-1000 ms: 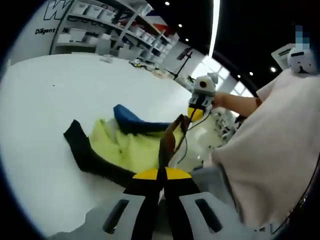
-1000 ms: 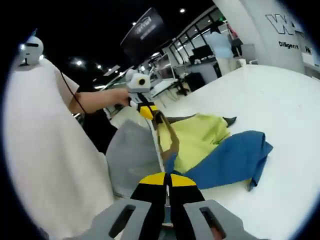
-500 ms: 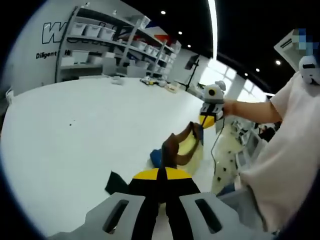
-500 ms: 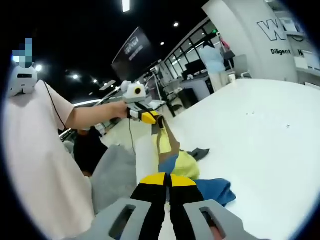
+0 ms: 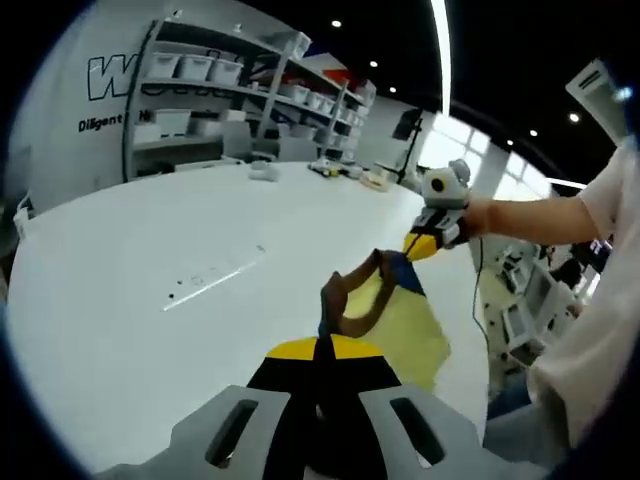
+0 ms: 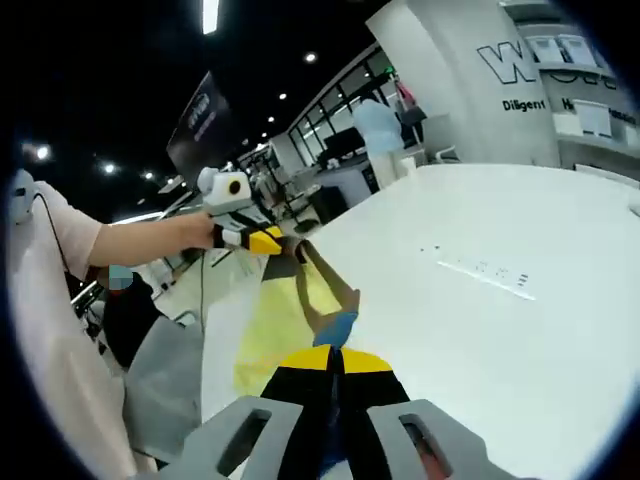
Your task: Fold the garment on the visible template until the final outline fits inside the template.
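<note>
A yellow garment (image 5: pixel 400 325) with a brown neck band (image 5: pixel 345 300) and a blue part (image 5: pixel 408 272) hangs in the air over the white table (image 5: pixel 150 300). My left gripper (image 5: pixel 322 345) is shut on the brown band. My right gripper (image 5: pixel 418 246), held by a hand, grips the other end of the band. In the right gripper view the yellow garment (image 6: pixel 270 325) stretches from my right gripper (image 6: pixel 335 352), shut on the blue-and-brown edge (image 6: pixel 338 322), to the left gripper (image 6: pixel 270 241). Faint marks (image 6: pixel 482 270) lie on the table (image 6: pixel 520 340).
Shelves with white bins (image 5: pixel 215 75) stand behind the table. A person in a light blue top (image 6: pixel 380 125) stands at the far end. A grey shape (image 6: pixel 160 380) and the pale sleeve (image 5: pixel 590 340) of the person holding the grippers sit near the table edge.
The garment has come up off the table and now hangs stretched between both grippers. Both grippers rose and stayed shut on it.
</note>
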`<state>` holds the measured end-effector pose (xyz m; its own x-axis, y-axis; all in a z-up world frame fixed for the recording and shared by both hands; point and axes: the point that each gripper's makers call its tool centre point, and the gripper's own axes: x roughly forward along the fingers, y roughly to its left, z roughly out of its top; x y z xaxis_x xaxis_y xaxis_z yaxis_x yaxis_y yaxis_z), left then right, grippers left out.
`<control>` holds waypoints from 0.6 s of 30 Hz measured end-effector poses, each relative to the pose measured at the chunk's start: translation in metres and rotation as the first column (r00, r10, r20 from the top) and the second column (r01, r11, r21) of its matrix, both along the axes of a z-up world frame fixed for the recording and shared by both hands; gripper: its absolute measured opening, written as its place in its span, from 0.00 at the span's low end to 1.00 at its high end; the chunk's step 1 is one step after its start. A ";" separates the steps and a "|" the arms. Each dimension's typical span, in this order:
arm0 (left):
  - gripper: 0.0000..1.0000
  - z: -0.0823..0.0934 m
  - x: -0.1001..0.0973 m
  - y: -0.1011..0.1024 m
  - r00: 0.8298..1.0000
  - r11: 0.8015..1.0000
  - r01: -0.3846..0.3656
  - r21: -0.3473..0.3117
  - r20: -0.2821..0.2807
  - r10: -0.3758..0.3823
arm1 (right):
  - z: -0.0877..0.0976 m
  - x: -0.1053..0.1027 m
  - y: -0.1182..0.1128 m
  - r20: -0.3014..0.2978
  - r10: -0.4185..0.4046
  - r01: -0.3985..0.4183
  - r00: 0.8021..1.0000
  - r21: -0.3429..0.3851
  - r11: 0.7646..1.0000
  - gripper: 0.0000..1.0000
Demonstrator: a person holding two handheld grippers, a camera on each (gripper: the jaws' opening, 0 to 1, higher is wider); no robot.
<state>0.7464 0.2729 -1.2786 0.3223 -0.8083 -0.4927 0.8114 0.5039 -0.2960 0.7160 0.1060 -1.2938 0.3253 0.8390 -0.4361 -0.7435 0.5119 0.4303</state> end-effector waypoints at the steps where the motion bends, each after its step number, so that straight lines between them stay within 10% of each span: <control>1: 0.02 -0.004 0.006 -0.001 1.000 1.000 -0.010 0.005 -0.001 0.010 | -0.007 0.012 -0.002 0.003 -0.030 0.030 1.000 -0.015 0.999 0.00; 18: 0.02 -0.095 0.083 0.011 0.966 0.954 -0.256 0.153 -0.003 0.260 | -0.093 0.104 -0.010 0.102 -0.273 0.291 0.957 -0.267 0.919 0.00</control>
<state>0.8295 0.2842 -1.3733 0.4973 -0.6151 -0.6118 0.6417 0.7354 -0.2177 0.8204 0.0960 -1.3866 0.5642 0.5581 -0.6084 -0.5715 0.7958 0.2001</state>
